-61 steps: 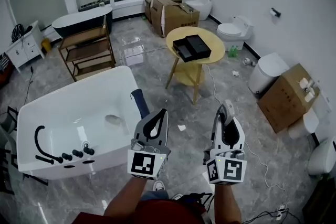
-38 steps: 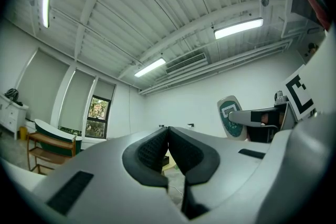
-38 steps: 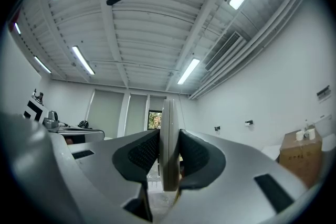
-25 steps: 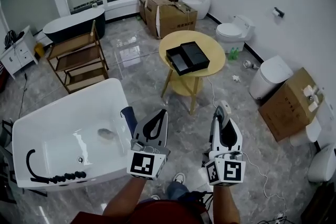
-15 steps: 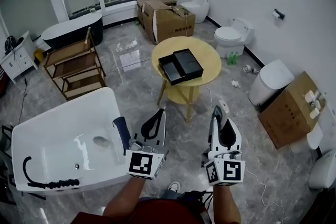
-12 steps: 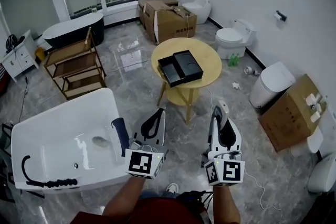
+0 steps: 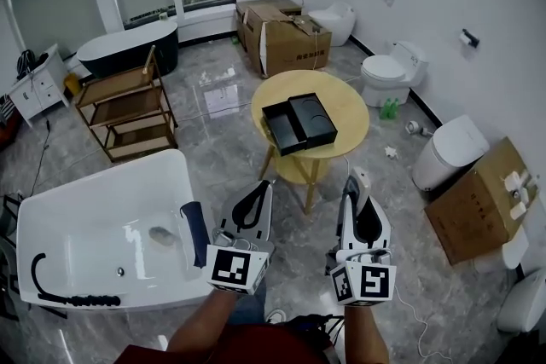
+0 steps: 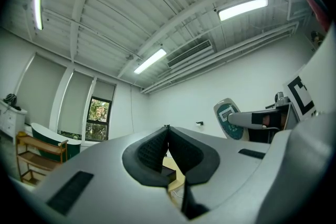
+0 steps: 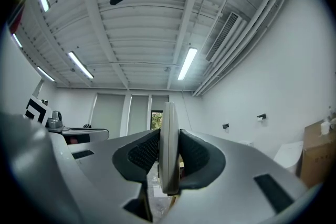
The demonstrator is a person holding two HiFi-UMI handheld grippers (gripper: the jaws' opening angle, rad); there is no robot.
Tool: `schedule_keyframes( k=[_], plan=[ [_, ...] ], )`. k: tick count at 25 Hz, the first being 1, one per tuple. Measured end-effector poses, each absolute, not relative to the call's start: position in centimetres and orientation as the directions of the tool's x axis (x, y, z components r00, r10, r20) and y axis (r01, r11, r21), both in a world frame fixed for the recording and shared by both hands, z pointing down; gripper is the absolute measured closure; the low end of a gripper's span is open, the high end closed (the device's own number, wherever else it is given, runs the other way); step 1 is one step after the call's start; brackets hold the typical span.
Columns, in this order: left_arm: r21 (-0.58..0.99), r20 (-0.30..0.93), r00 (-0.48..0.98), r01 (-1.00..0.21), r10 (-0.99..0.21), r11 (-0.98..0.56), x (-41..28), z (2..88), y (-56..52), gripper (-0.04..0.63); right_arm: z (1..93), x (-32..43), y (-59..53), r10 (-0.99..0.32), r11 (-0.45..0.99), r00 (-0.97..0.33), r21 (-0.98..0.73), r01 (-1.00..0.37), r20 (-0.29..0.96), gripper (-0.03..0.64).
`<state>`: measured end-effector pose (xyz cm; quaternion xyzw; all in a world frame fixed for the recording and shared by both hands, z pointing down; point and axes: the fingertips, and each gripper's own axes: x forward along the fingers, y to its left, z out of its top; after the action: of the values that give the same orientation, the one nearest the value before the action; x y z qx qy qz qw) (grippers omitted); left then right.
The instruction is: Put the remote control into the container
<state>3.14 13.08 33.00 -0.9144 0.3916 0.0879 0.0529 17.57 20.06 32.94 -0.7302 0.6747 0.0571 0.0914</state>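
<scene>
Since the earlier frames the round yellow table [image 7: 341, 98] has been brought nearer and a little to the right in the head view, while both grippers have been kept low and side by side in front of the person.

The person's forearms are cut off by the bottom edge. The left gripper [image 8: 167, 129] is seen with its jaws pressed together and nothing between them. The right gripper [image 7: 357, 202] is clamped on the remote control [image 9: 169, 149], which stands upright between the dark pads. From that gripper's own view the remote control is shown edge-on only, as a thin pale slab, so its face is hidden there. Its lower part is covered by the jaws. In the left gripper view its rounded upper end is seen, white with a teal panel, but the buttons are too small to be made out.

Left of the grippers a white bathtub [image 7: 94, 200] is seen. Beyond the grippers, well apart from them, the black container [image 7: 299, 122] lies on the yellow table. It appears as two shallow dark parts side by side. Whether these are a box and its lid cannot be told, and the dark insides cannot be read.

Farther off a wooden shelf [image 7: 128, 102], a dark bathtub [image 7: 128, 47], cardboard boxes [image 7: 286, 34] and toilets [image 7: 392, 72] are seen along the walls. Another cardboard box [image 7: 478, 192] stands at the right.
</scene>
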Motion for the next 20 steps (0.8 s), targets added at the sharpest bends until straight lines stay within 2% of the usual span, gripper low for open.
schedule_keyframes(
  k=[3, 7, 20],
  plan=[
    [-0.051, -0.160, 0.686, -0.724, -0.710, -0.688, 3.2, 33.9, 10.4, 0.580, 33.3, 17.5, 17.5, -0.975, -0.071, 0.079, -0.050, -0.996, -0.206, 0.491],
    [-0.019, -0.223, 0.670, -0.729, -0.708, -0.684, 3.9, 33.3, 5.8, 0.580, 33.5, 17.8, 12.9, -0.978, -0.056, 0.062, -0.033, -0.998, -0.201, 0.491],
    [0.005, -0.226, 0.652, -0.742, -0.723, -0.671, 0.6, 32.5, -10.7, 0.580, 32.3, 14.0, -4.5, -0.983, -0.016, 0.017, -0.007, -1.000, -0.181, 0.491]
  ],
)
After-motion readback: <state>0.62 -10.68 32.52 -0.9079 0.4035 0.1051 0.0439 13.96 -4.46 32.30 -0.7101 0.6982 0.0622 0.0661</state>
